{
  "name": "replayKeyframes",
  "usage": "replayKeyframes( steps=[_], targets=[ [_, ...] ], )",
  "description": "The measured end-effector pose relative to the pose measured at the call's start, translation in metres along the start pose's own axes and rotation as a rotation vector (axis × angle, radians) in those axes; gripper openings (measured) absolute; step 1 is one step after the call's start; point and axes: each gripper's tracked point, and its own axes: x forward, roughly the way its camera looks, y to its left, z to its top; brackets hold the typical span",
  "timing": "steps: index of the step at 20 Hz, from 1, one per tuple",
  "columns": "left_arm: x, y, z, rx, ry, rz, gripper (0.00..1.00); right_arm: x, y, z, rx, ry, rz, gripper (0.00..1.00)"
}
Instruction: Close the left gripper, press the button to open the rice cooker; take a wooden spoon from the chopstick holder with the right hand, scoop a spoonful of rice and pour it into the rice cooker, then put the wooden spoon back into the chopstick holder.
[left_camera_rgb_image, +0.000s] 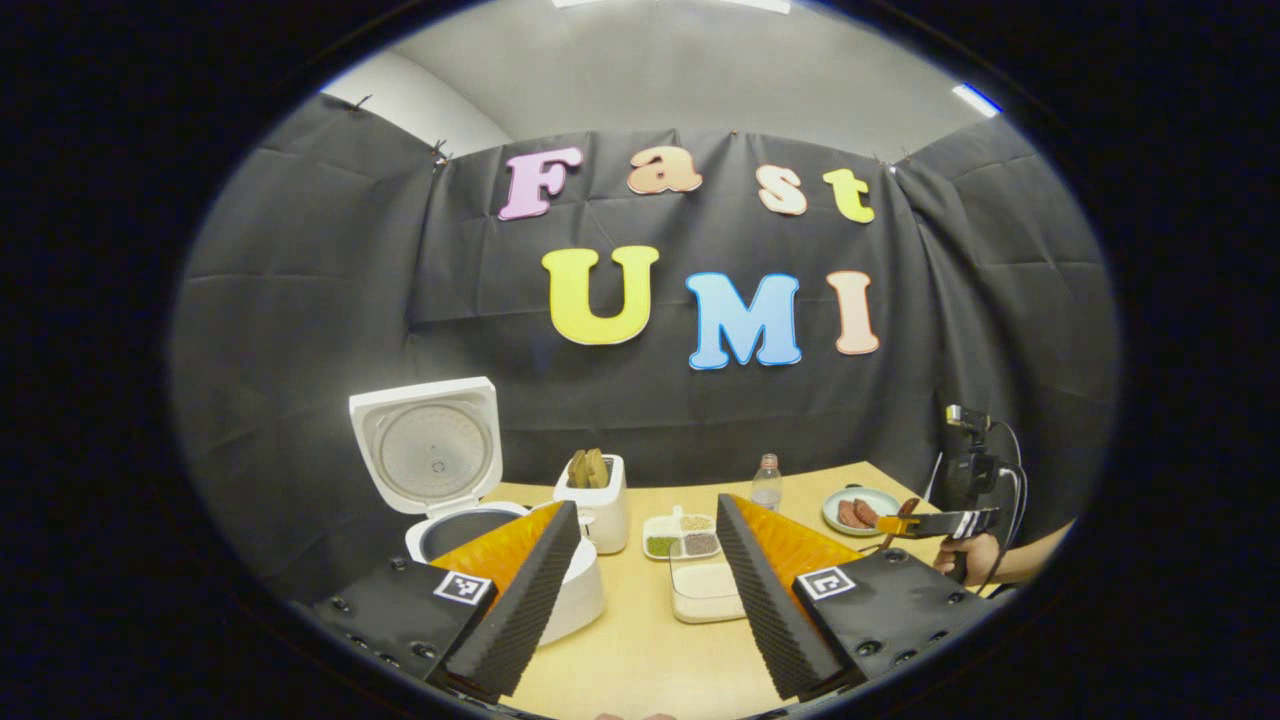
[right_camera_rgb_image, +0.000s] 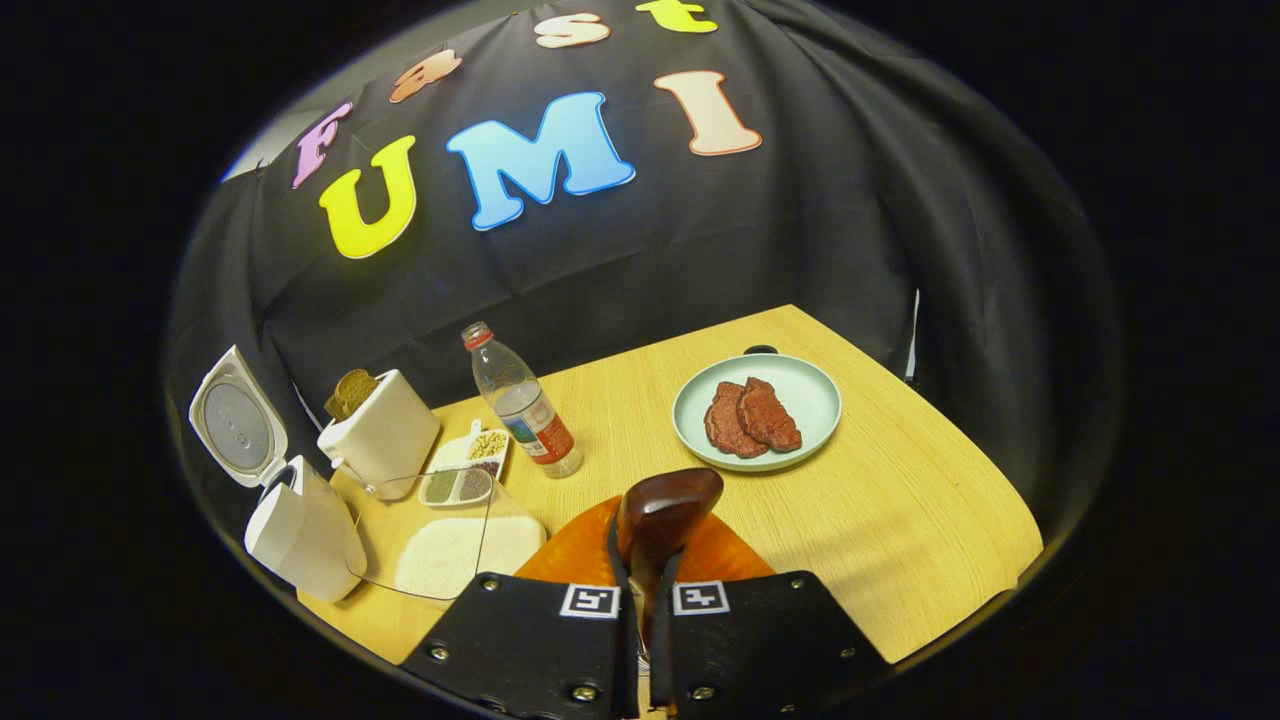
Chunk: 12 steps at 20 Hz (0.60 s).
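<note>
A: What does the left gripper view give you?

B: The left gripper (left_camera_rgb_image: 648, 585) is spread wide over the wooden table (left_camera_rgb_image: 640, 660) with nothing between its fingers. Just past its left finger sits the white rice cooker (left_camera_rgb_image: 470, 540), lid (left_camera_rgb_image: 428, 445) standing upright and the dark pot showing. Ahead, between the fingers, lies a clear container of rice (left_camera_rgb_image: 705, 590), and beyond that a divided dish of grains (left_camera_rgb_image: 682, 536) and the white chopstick holder (left_camera_rgb_image: 594, 500). Far right, a hand holds the right gripper (left_camera_rgb_image: 925, 524) near a plate of meat (left_camera_rgb_image: 858, 510).

A: And the right gripper view?

B: The right gripper (right_camera_rgb_image: 648, 600) is clamped tight on the wooden spoon (right_camera_rgb_image: 662, 515); the bowl sticks out just ahead of the fingers. The rice container (right_camera_rgb_image: 455, 550) lies just left of the gripper, with the open rice cooker (right_camera_rgb_image: 295, 530) further left. The chopstick holder (right_camera_rgb_image: 385, 435) and a plastic bottle (right_camera_rgb_image: 520, 400) stand ahead to the left, the plate of meat (right_camera_rgb_image: 757, 410) ahead to the right.
</note>
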Motion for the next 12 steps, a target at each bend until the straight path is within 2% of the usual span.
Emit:
replayKeyframes(
  steps=[1,3,4,6,7,10,12],
  targets=[
    [0.000,-0.002,0.002,-0.001,-0.002,-0.005,0.93,-0.001,0.000,0.000,-0.015,0.000,-0.004,0.07],
    [0.004,-0.007,0.007,-0.008,-0.014,-0.023,0.95,-0.005,-0.008,-0.004,-0.076,0.011,-0.016,0.22],
    [0.006,-0.010,0.008,-0.011,-0.022,-0.034,0.95,-0.013,-0.014,-0.002,-0.105,0.007,-0.034,0.38],
    [0.011,-0.017,0.012,-0.023,-0.032,-0.060,0.92,-0.032,-0.036,0.013,-0.138,-0.041,-0.113,0.96],
    [0.015,-0.018,0.015,-0.032,-0.040,-0.070,0.99,-0.044,-0.044,0.022,-0.136,-0.074,-0.138,0.98],
    [0.028,-0.015,0.026,-0.049,-0.065,-0.077,0.92,-0.081,-0.054,0.055,-0.143,-0.173,-0.173,0.98],
    [0.038,-0.008,0.034,-0.051,-0.076,-0.080,0.95,-0.103,-0.055,0.076,-0.163,-0.222,-0.174,0.98]
  ],
)
